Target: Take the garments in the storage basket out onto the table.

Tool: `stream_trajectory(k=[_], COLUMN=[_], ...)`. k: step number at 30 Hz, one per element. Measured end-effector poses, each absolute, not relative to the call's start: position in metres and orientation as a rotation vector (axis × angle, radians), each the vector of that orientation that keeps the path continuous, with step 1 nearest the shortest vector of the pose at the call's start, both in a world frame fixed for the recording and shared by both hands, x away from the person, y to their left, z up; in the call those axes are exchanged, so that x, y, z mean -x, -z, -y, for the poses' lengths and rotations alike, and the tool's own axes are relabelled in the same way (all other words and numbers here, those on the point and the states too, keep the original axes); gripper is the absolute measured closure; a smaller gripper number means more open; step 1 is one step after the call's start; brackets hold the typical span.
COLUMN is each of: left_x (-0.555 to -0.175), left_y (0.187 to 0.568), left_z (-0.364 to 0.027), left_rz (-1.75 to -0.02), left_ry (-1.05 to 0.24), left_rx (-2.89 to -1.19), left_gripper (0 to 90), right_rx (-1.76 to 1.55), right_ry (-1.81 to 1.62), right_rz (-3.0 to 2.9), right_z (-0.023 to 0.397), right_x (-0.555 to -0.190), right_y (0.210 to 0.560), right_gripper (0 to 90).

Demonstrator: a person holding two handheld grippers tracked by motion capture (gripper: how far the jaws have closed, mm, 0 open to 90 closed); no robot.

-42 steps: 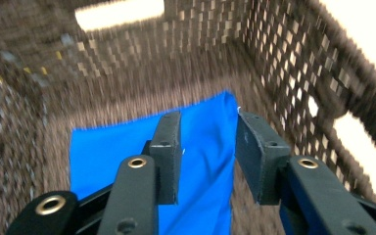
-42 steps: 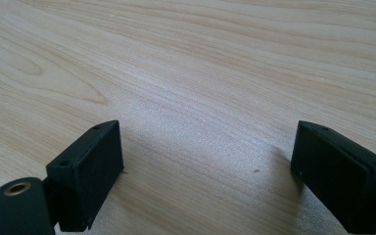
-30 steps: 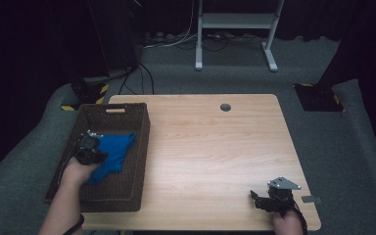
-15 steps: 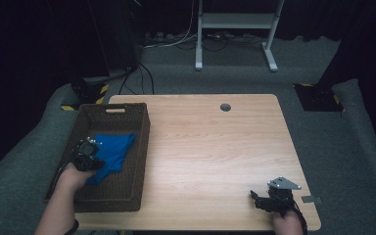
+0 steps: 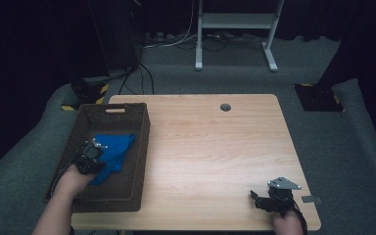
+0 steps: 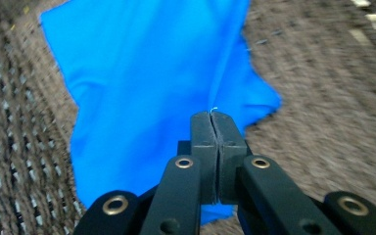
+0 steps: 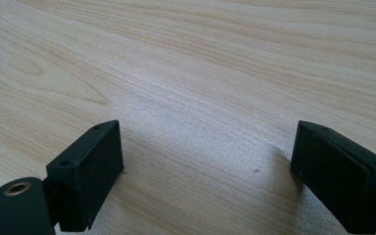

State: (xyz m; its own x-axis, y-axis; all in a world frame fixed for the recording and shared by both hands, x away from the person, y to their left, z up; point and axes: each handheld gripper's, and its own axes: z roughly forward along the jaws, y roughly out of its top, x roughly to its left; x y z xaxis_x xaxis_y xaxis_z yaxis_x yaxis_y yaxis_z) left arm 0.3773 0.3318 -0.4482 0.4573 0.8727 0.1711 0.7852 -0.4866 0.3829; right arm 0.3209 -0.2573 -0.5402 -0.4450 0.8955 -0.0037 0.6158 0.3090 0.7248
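Starting wide: the pale wooden counter (image 5: pixel 210 161) takes up the middle of the high view, with a small round dark hole (image 5: pixel 225 107) near its far edge. At the left of the frame, the dark brown woven rectangular basket (image 5: pixel 127 161) sits on the counter's left edge, a cut-out handle in its far wall.

Inside that basket lies the bright blue cloth (image 5: pixel 115 149), crumpled, with soft folds and a ragged outline. In the left gripper view the blue cloth (image 6: pixel 147 73) spreads across the upper middle of the frame over the woven basket floor.

The left gripper (image 5: pixel 92 152) is down in the basket, and its jaws have just been closing: in the left gripper view the left gripper (image 6: pixel 210 117) shows them pressed together right at the cloth, pinching a ridge of fabric at the tips.

Lower right of the high view, the right gripper (image 5: pixel 259 199) rests near the counter's near edge, and its own view shows the jaws standing wide apart over bare wood, grasping nothing.

My read: the grab looks made. Lifting the cloth out of the basket is all still to come.
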Motion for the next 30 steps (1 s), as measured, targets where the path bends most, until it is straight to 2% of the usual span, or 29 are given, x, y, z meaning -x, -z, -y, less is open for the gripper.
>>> stream_trajectory(k=[10, 17, 19, 21, 24, 30], left_x=[-0.363, -0.365, -0.366, -0.366, -0.367, -0.370], left_y=[0.443, 0.452, 0.454, 0.453, 0.448, 0.440], left_z=[-0.290, -0.277, -0.276, -0.276, -0.279, -0.290], left_rz=[-1.250, -1.219, -1.215, -1.204, -1.221, -1.305], left_ry=[-0.462, -0.397, -0.357, -0.334, -0.420, -0.556], left_rx=[-2.586, -2.657, -2.640, -2.604, -2.535, -2.392], left_gripper=[88.9, 88.4, 84.7, 75.6, 69.0, 66.8], right_rx=[-1.345, -1.345, -1.346, -1.346, -1.344, -1.346], right_ry=[-0.930, -0.931, -0.931, -0.932, -0.931, -0.931], right_rz=[-2.173, -2.173, -2.173, -2.173, -2.174, -2.173], right_z=[0.257, 0.257, 0.257, 0.257, 0.257, 0.257], right_x=[-0.321, -0.321, -0.321, -0.321, -0.321, -0.321], right_y=[0.540, 0.540, 0.540, 0.540, 0.540, 0.540], right_gripper=[11.9, 11.9, 11.9, 12.0, 11.9, 11.9])
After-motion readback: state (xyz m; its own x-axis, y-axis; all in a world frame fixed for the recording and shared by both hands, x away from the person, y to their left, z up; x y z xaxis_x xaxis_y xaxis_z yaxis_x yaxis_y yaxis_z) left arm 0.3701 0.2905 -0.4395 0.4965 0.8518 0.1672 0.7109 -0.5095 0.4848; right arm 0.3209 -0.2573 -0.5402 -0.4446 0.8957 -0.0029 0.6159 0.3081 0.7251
